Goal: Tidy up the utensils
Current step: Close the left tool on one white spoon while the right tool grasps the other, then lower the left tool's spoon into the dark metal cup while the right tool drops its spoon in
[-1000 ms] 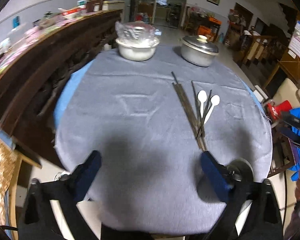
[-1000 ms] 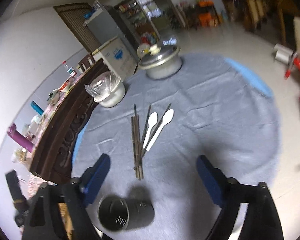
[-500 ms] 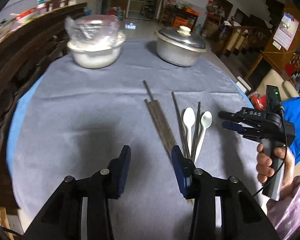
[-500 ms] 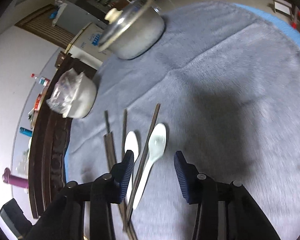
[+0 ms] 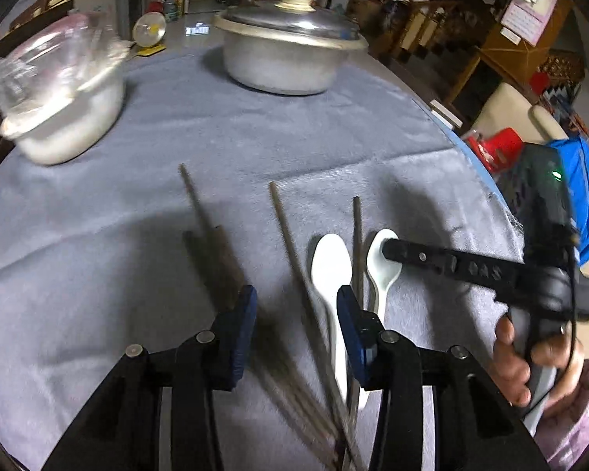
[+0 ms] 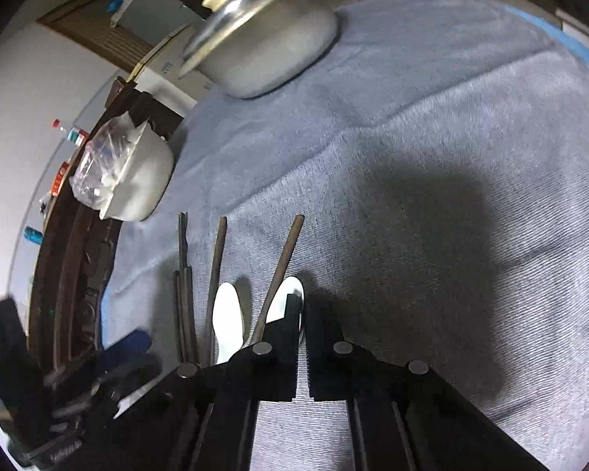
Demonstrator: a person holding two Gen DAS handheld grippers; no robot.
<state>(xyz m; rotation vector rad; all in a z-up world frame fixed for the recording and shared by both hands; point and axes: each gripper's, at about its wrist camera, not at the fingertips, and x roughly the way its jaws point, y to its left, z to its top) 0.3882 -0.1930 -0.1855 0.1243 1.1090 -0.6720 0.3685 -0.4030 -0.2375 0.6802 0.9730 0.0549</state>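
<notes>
My left gripper (image 5: 294, 310) hangs half open over the near ends of the dark chopsticks (image 5: 290, 243), touching none, apparently lined up to gather them. My right gripper (image 6: 300, 314) has just closed on the bowl of the right-hand white spoon (image 5: 381, 267), seemingly to lift it. Farther across the grey-clothed table (image 5: 137, 157), a lidded pot (image 5: 286, 51) and a plastic-covered bowl (image 5: 59, 90) sit by the far edge.

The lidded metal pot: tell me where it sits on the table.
In the left wrist view the lidded metal pot stands at the table's far edge, right of the plastic-covered white bowl, beyond the chopsticks.
</notes>
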